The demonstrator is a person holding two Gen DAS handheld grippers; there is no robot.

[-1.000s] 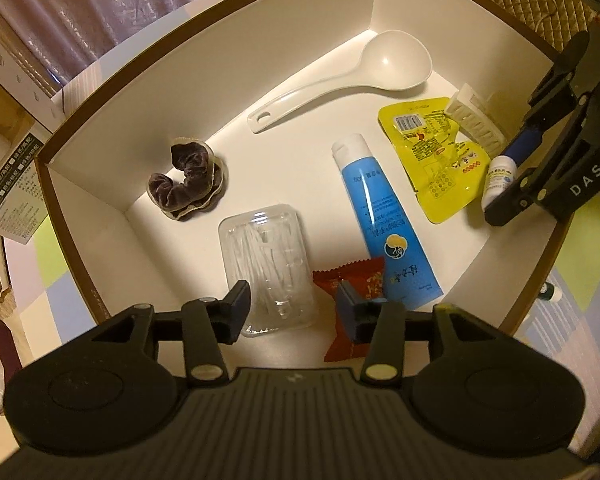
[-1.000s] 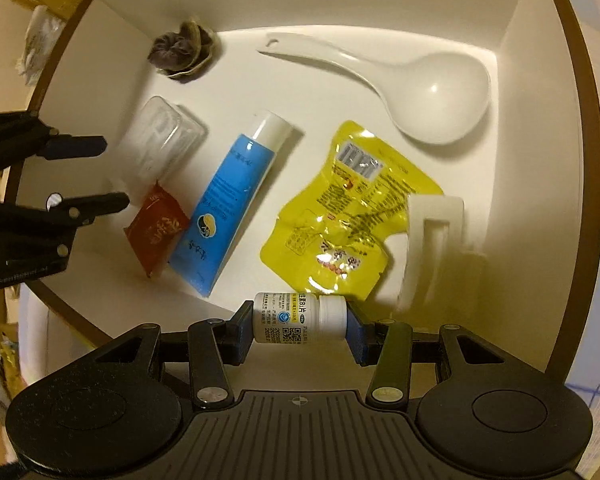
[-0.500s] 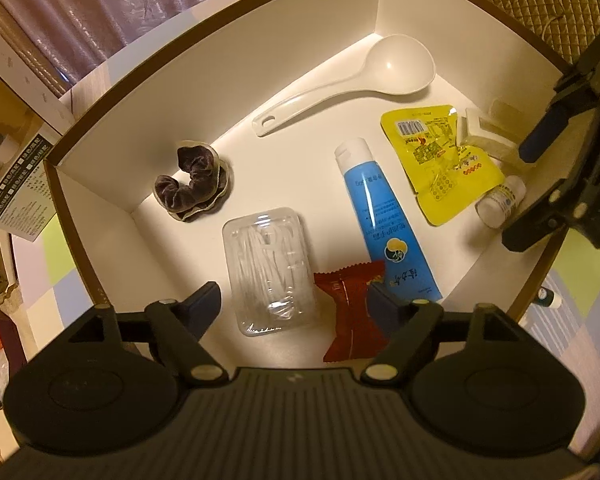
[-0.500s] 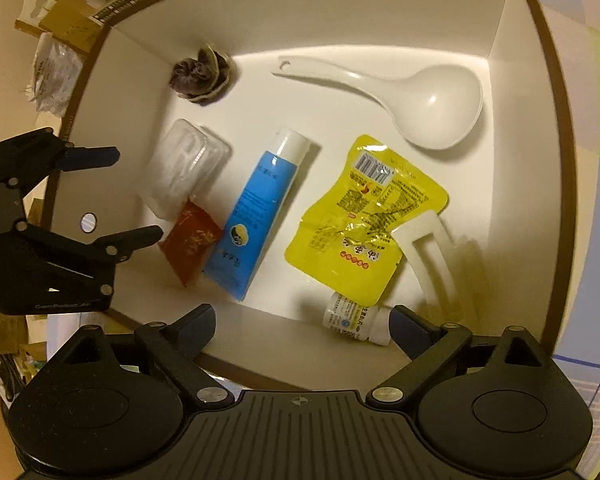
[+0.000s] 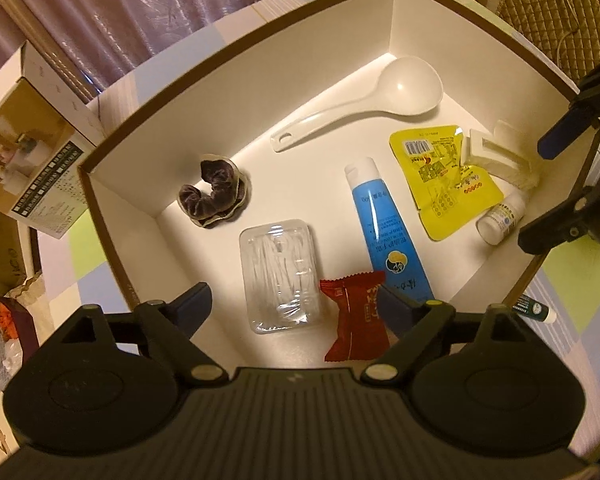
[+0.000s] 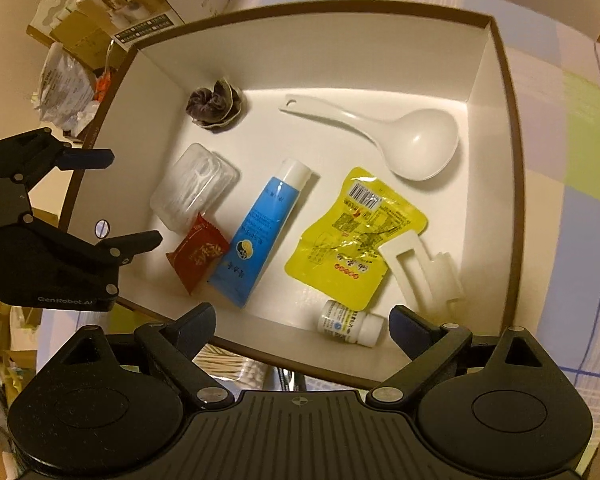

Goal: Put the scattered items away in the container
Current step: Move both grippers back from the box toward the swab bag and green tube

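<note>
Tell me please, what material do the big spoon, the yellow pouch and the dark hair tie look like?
Big spoon: likely hard plastic, white and smooth, with a soft sheen.
Yellow pouch: thin glossy film, perhaps foil-lined; it is creased and shows glare.
Dark hair tie: soft fabric, probably velvet, gathered in folds with a paler edge.

Blue tube (image 5: 386, 224); yellow pouch (image 5: 444, 178); red sachet (image 5: 354, 320); white ladle (image 5: 364, 100).
</note>
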